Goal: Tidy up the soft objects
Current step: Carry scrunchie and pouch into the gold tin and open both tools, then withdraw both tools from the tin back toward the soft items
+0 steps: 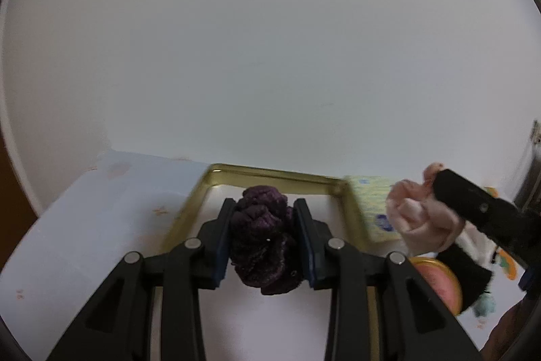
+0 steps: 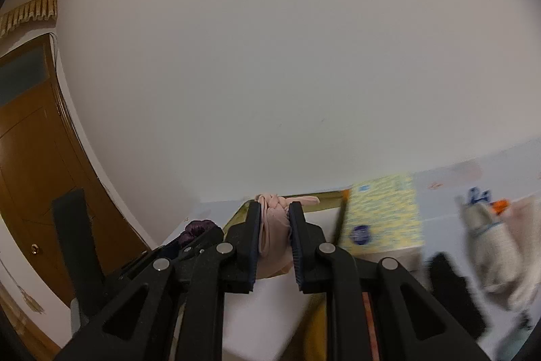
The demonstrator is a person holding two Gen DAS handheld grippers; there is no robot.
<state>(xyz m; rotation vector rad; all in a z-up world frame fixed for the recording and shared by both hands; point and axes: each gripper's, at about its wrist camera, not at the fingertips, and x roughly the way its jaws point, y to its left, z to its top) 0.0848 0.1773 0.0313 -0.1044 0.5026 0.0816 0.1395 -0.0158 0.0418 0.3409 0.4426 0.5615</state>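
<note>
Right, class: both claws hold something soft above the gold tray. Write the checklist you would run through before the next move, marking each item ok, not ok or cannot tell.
1. Left claw grips purple scrunchie: ok.
2. Right claw grips pink cloth: ok.
3. Scrunchie above the tray: ok.
4. Cloth above the tray: cannot tell.
5. Bare tray floor under scrunchie: ok.
6. Claws apart: ok.
</note>
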